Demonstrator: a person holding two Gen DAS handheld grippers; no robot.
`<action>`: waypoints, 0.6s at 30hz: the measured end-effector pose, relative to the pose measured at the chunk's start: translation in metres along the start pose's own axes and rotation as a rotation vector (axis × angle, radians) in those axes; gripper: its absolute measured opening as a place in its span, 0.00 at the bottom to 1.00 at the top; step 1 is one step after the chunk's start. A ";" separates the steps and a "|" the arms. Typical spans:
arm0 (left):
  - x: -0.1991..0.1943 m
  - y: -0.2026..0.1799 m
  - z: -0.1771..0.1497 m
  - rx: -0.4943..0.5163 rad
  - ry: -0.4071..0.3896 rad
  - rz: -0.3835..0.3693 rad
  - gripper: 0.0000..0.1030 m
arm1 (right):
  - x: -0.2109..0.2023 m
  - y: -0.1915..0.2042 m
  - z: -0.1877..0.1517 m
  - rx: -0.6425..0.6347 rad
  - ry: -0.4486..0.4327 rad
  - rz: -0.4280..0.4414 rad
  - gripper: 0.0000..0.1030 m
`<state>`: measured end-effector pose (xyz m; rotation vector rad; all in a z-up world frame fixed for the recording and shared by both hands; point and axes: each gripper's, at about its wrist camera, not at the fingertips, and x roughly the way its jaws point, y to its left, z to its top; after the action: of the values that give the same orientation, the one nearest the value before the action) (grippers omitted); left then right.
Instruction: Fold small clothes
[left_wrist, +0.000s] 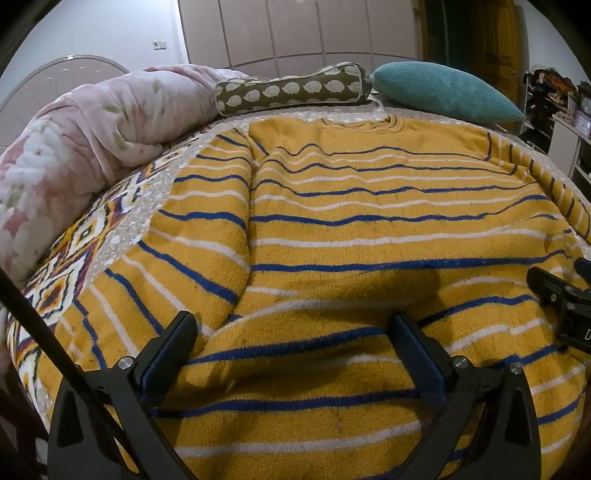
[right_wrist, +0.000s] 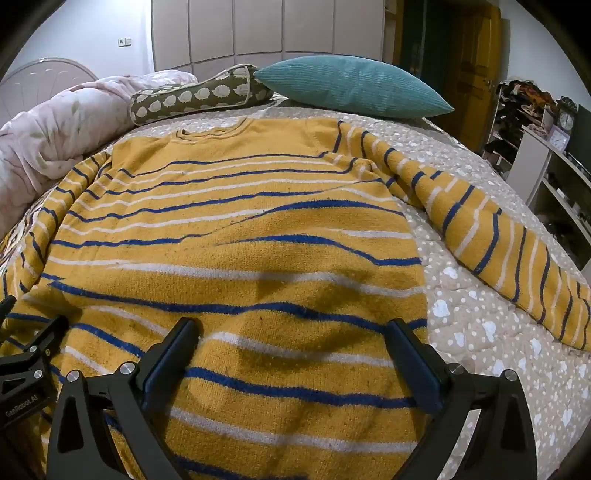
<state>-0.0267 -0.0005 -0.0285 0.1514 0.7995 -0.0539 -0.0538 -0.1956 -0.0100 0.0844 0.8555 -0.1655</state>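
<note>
Mustard-yellow knit sweater (right_wrist: 236, 229) with blue and white stripes lies spread flat on the bed, collar toward the pillows, hem toward the cameras. Left gripper (left_wrist: 295, 332) is fully spread over the lower-left body, nothing clamped; the knit bulges up between its fingers, contact can't be confirmed. Right gripper (right_wrist: 293, 332) is equally wide over the lower-right body, also holding nothing. Both angle down at the fabric, side by side and close together, each visible at the edge of the other's view. Left sleeve (left_wrist: 192, 236) lies folded alongside the body, close to the patterned blanket (left_wrist: 92, 236) and the pink quilt (left_wrist: 74, 140) bunched up beyond it, so that side is tight. Right sleeve (right_wrist: 491, 240) runs out diagonally over the dotted bedspread (right_wrist: 480, 339), with a bare strip of bedspread between it and the body, open room there. Hedgehog-print bolster (right_wrist: 195, 98) and teal pillow (right_wrist: 351, 86) sit just past the collar. Shelves (right_wrist: 546, 177) stand off the bed's right edge.
</note>
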 end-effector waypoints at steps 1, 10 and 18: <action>0.000 0.000 0.000 0.000 0.000 0.000 1.00 | 0.000 0.000 0.000 0.001 0.001 0.001 0.99; -0.001 0.001 -0.001 0.001 -0.003 0.004 1.00 | 0.002 0.005 0.004 0.001 0.001 0.001 0.99; -0.001 0.001 -0.001 0.001 -0.004 0.004 1.00 | -0.001 0.003 0.001 0.000 0.002 0.001 0.99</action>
<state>-0.0281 0.0008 -0.0283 0.1539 0.7953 -0.0511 -0.0535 -0.1930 -0.0083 0.0852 0.8576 -0.1644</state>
